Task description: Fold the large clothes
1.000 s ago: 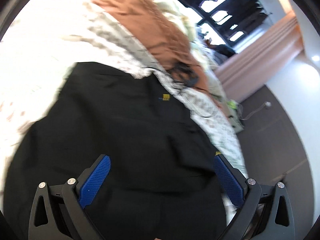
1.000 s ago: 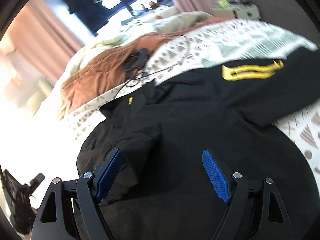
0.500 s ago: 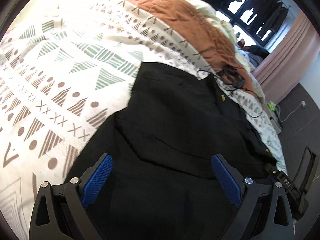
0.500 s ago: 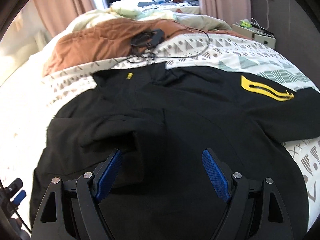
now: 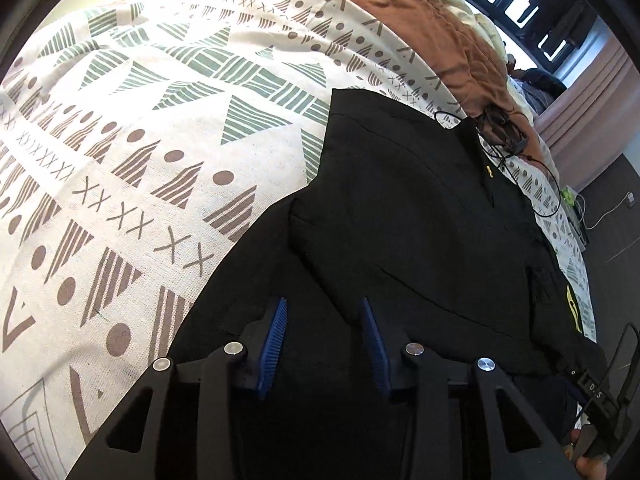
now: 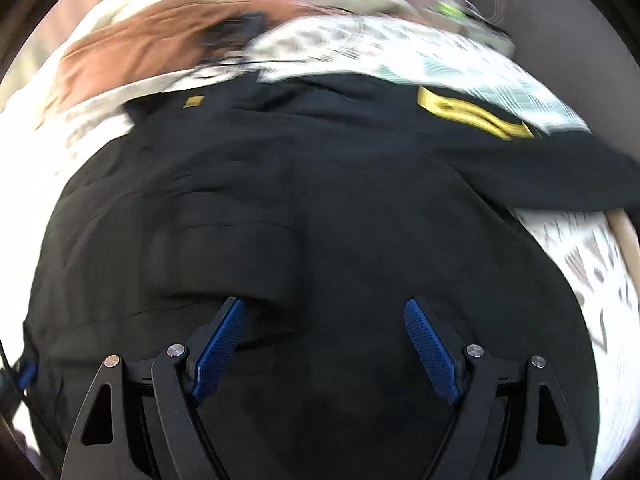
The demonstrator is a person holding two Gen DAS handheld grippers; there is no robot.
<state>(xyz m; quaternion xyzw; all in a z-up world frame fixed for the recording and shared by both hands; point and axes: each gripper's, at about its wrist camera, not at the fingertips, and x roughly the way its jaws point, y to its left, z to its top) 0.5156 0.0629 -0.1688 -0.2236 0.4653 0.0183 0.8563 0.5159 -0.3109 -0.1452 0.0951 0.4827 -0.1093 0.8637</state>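
Since half a second ago the left gripper point(image 5: 323, 312) has narrowed its jaws partway over the black jacket point(image 5: 400, 216), with no cloth visibly clamped; the right gripper point(image 6: 325, 314) stays wide open. One sleeve lies folded across the jacket on the patterned bedspread point(image 5: 160, 140); the yellow-marked sleeve point(image 6: 520, 152) and body folds likely remain.

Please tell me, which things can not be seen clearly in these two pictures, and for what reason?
- Left gripper: its blue pads stand close over the black jacket; whether cloth is pinched between them cannot be told.
- Jacket hem: cut off by both grippers' bodies and the lower edge in each wrist view.
- Small yellow tag: motion blur in the right wrist view, unreadable.
- Black cabled device on the brown blanket: too small to identify.
- Right gripper: open.
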